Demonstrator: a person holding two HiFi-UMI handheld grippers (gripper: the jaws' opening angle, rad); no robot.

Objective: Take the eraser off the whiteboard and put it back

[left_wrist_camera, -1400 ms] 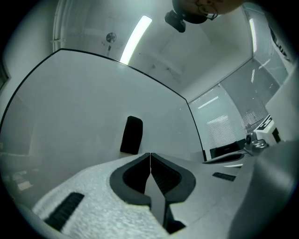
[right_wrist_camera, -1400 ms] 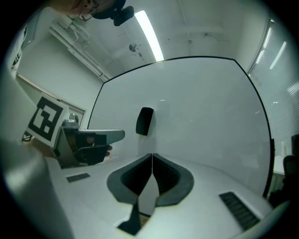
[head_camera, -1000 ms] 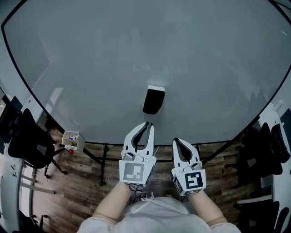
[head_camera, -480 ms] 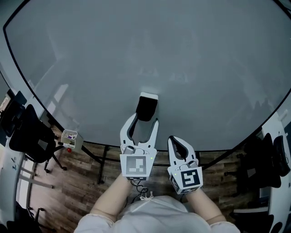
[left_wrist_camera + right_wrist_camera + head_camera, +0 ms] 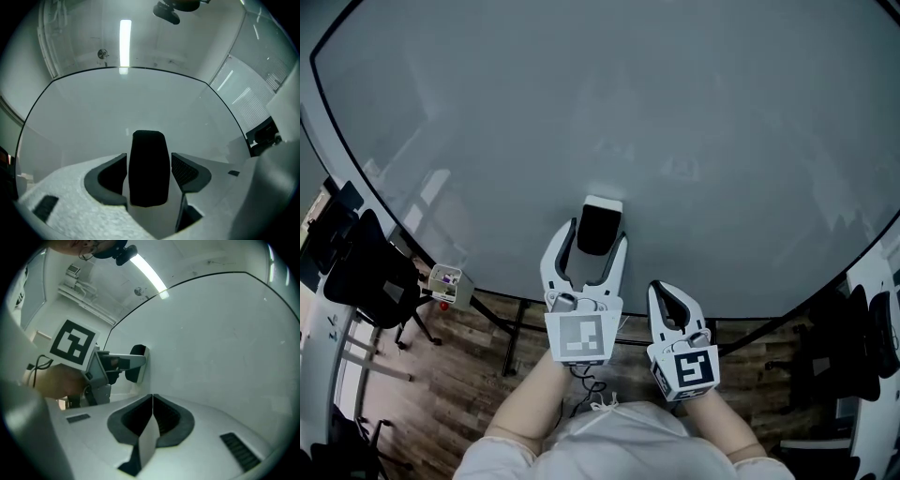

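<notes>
The black eraser [image 5: 599, 226] with a white back sticks upright low on the big whiteboard [image 5: 628, 112]. My left gripper [image 5: 592, 236] reaches up to it with its jaws opening. The eraser [image 5: 149, 168] stands between the two pads, and a thin gap shows on each side. My right gripper [image 5: 662, 290] hangs lower right of it, below the board's bottom edge, shut and empty, its jaws [image 5: 152, 399] meeting. From the right gripper view the left gripper [image 5: 117, 363] straddles the eraser [image 5: 137, 369] against the board [image 5: 225, 333].
Black office chairs [image 5: 356, 281] stand at the left and more [image 5: 872, 347] at the right. A small cart with items [image 5: 448, 284] sits by the board's black stand legs [image 5: 511, 333] on the wooden floor.
My left gripper rose to the eraser and its jaws went from shut to spread around it. The right gripper shifted only slightly.
</notes>
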